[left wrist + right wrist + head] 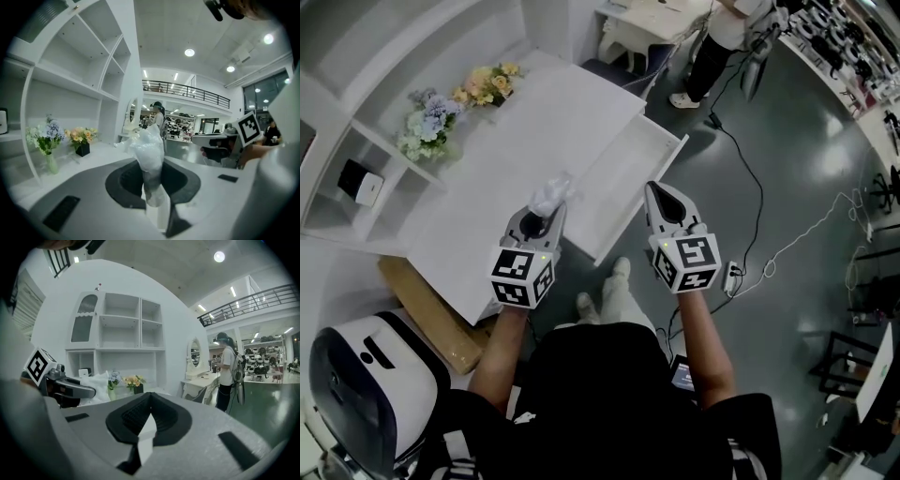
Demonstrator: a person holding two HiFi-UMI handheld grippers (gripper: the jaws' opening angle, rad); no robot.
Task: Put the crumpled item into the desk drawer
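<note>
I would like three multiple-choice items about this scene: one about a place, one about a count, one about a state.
1. Where is the crumpled item? A. on the desk top B. between the jaws of the left gripper C. on the floor
2. How many flower bunches are in view? A. one B. four C. two
3. The desk drawer is: A. pulled open B. shut C. taken out

1 B: the jaws clamp it in the left gripper view.
2 C: one bluish, one orange.
3 A: its bare inside shows in the head view.
</note>
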